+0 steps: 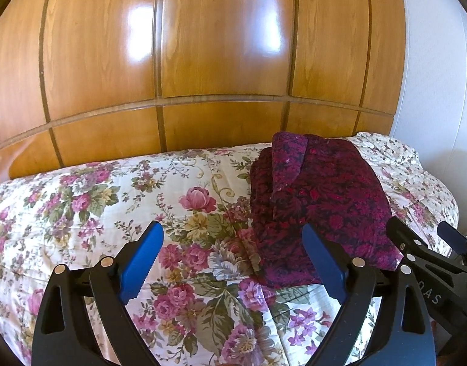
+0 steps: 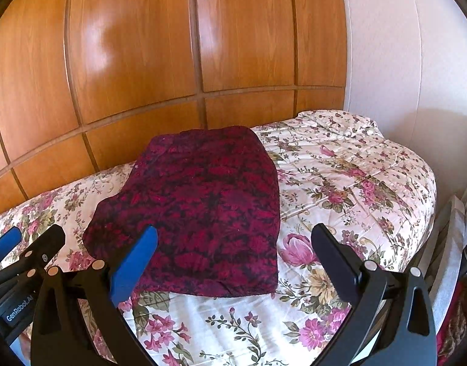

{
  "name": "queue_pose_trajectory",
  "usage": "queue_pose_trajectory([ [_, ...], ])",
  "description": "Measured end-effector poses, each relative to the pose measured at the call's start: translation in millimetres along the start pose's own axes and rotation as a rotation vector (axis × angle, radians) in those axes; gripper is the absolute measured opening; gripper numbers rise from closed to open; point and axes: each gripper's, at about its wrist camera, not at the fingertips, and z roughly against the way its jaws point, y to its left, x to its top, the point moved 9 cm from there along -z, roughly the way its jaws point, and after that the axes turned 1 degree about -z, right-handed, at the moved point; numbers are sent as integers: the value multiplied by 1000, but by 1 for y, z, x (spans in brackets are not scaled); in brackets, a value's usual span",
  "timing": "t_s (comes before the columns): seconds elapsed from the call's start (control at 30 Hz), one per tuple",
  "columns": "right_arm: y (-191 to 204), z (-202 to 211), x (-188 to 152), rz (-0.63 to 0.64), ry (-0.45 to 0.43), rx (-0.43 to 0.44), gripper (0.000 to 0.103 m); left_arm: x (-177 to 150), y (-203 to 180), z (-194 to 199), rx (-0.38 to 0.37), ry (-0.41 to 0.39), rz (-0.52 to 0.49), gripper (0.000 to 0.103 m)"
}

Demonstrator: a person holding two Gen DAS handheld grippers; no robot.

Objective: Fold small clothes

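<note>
A dark red and black patterned garment lies folded into a rough rectangle on the floral bedspread. It also shows in the right wrist view. My left gripper is open and empty, held above the bedspread just left of the garment's near edge. My right gripper is open and empty, above the garment's near right corner. The right gripper shows at the right edge of the left wrist view. The left gripper shows at the left edge of the right wrist view.
A glossy wooden panelled wall runs behind the bed. A white wall stands at the right. The bed's right edge drops off, with a chair or rack beside it.
</note>
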Motion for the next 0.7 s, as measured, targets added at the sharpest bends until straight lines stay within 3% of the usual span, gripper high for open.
queue_pose_trajectory([
  [0.5, 0, -3, 0, 7, -2, 5, 101, 3, 1, 1, -15, 1, 20, 97],
  [0.7, 0, -7, -2, 11, 5, 0, 101, -3, 7, -5, 12, 11, 22, 97],
])
